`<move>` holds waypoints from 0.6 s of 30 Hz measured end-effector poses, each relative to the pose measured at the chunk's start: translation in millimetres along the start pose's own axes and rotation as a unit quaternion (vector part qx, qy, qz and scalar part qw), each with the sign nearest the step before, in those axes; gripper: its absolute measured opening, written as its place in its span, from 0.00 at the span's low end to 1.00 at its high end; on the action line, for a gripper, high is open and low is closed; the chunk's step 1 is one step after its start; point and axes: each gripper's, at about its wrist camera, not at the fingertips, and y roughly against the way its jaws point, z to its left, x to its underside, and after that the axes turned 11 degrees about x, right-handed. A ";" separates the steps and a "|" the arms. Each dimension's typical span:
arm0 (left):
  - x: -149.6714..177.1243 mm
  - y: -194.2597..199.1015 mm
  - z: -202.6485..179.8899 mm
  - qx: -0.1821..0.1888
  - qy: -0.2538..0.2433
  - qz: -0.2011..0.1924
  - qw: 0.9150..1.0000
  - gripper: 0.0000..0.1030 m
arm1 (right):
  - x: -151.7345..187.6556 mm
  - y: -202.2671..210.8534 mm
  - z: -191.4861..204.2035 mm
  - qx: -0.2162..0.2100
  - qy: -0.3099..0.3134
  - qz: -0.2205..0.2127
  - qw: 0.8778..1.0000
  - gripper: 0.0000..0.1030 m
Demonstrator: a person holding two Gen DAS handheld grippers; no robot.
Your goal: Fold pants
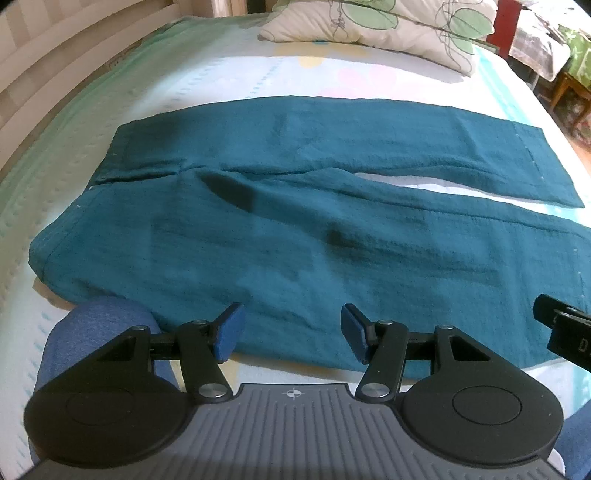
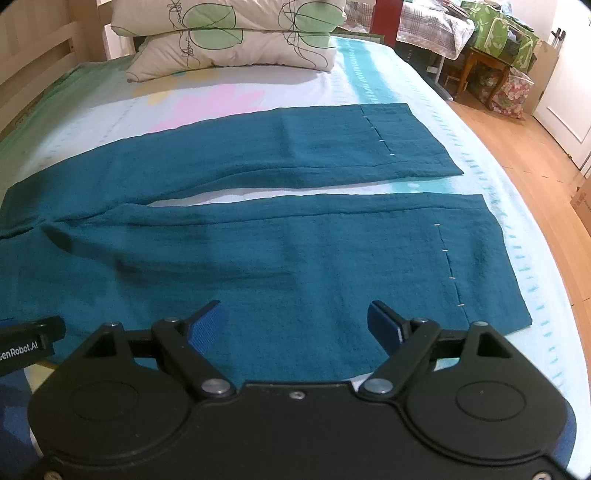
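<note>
Our pants lie flat on the bed, long axis running left to right. The near leg's edge sits just ahead of our left gripper and right gripper. Both stand wide, empty.

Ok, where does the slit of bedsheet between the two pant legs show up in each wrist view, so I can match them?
Left wrist view: the pale gap sits right of centre, widening toward the right edge, between the far and near legs of the teal pants.
Right wrist view: the same gap runs across the middle, narrowing to a point at the left.
Shared landmark: the leaf-print pillow on the bed beyond the pants.
</note>
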 end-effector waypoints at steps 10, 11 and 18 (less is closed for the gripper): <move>2.0 -2.0 -0.3 0.002 0.002 0.005 1.000 0.55 | -1.2 0.3 2.0 -0.001 0.002 0.002 1.000 0.82; 2.1 -2.1 -0.6 0.002 0.002 0.005 1.000 0.55 | -1.9 0.0 2.7 -0.001 0.002 0.003 1.000 0.82; 0.6 -3.0 0.7 0.003 0.004 0.010 1.000 0.55 | -2.2 -0.5 3.1 -0.003 0.004 0.002 1.000 0.82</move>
